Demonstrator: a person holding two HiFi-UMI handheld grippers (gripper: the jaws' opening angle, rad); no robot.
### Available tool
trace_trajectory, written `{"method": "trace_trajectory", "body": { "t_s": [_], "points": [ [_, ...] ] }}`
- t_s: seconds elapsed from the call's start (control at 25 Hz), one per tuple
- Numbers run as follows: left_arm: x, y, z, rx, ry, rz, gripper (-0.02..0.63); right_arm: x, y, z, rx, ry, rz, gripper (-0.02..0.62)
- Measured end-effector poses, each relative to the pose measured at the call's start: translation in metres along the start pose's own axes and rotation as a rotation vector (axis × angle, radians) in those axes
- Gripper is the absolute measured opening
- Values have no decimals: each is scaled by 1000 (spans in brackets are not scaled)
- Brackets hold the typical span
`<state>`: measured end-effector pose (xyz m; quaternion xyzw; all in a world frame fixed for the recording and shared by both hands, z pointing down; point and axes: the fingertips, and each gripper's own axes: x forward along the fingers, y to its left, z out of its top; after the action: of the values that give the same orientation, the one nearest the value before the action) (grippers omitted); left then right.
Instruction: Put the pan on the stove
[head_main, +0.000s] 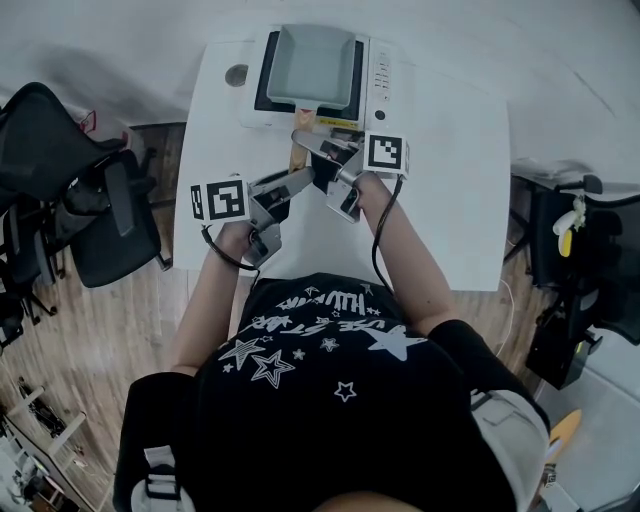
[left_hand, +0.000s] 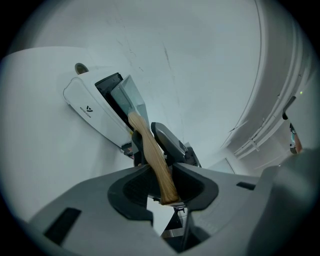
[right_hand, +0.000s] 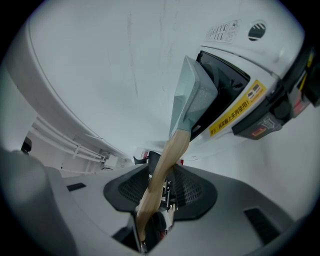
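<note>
Pinching the stiff wooden handle between both my left gripper and right gripper, jaws half-closed on it; the pan, probably front-heavy, sits on the stove beyond my fingertips.

A white tabletop fills the middle of the head view. Wood-plank floor shows at the lower left, with black office chairs along the left edge and dark furniture at the right edge. In the left gripper view a pale, evenly lit wall carries white conduits at the right.
</note>
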<state>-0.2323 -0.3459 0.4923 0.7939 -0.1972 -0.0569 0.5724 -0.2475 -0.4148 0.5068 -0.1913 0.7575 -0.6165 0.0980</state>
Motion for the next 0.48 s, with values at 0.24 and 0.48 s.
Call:
{"method": "trace_trajectory", "body": {
  "t_s": [0.24,0.48],
  "points": [
    [0,7,-2,2,0,19,129,1,-6,0,-2,0,-12,144],
    [-1,12,-3,1,-7,46,126,2,-8,-2,41,-9,-13,140]
  ]
}}
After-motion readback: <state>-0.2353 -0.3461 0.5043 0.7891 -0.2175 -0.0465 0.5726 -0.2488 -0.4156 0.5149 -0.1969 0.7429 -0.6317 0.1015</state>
